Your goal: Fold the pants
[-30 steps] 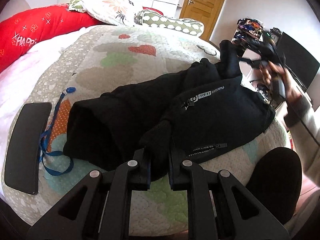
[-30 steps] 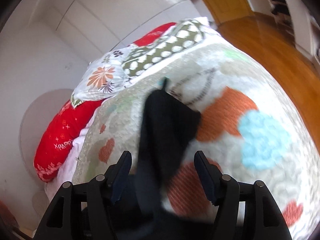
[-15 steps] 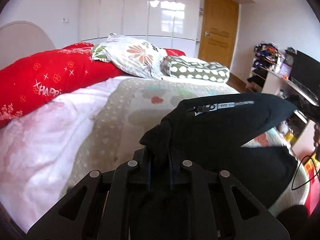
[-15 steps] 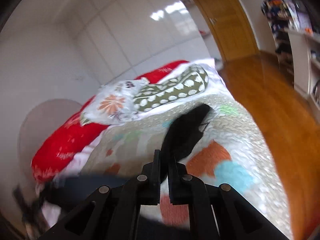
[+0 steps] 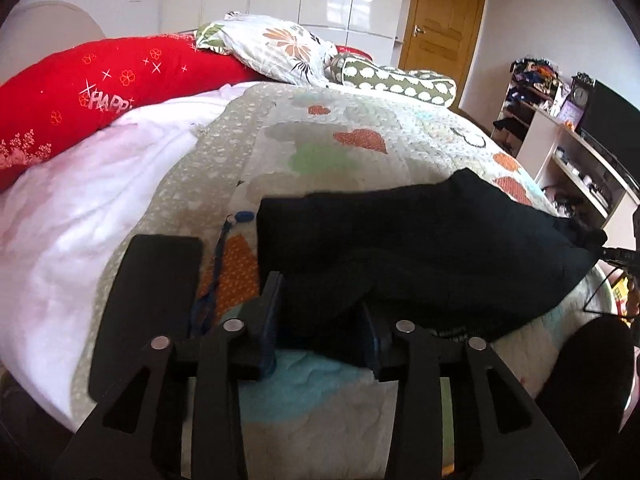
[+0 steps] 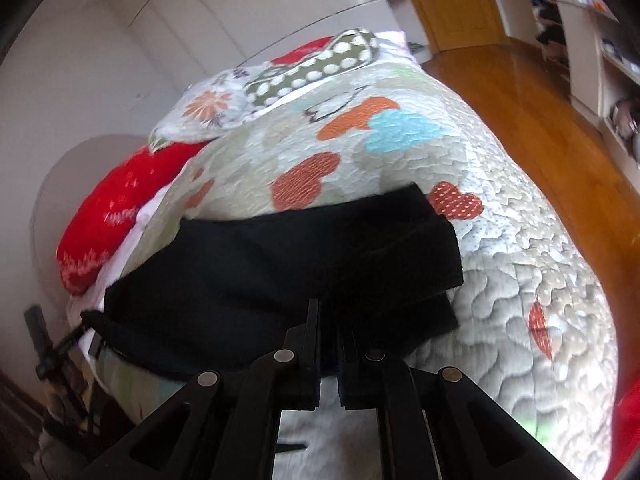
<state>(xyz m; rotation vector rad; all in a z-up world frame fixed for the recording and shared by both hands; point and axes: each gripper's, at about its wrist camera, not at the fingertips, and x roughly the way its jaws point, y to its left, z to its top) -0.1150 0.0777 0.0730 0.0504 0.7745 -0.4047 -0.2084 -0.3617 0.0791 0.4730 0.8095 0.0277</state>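
The black pants lie folded over on the quilted bed; they also show in the right wrist view. My left gripper is open, its fingers spread on either side of the near fabric edge, which bulges between them. My right gripper has its jaws nearly together on the near edge of the pants at their right end. In the left wrist view the right gripper shows only as a dark sliver at the far right edge.
A black flat pad and a blue lanyard lie left of the pants. Red, floral and dotted pillows are at the bed's head. A shelf unit with a TV and wooden floor lie to the right.
Both grippers lifted the pants' near layer, carried it over and laid it down flat. The left gripper has opened and let go; the right gripper, open a second ago, has shut on the fabric.
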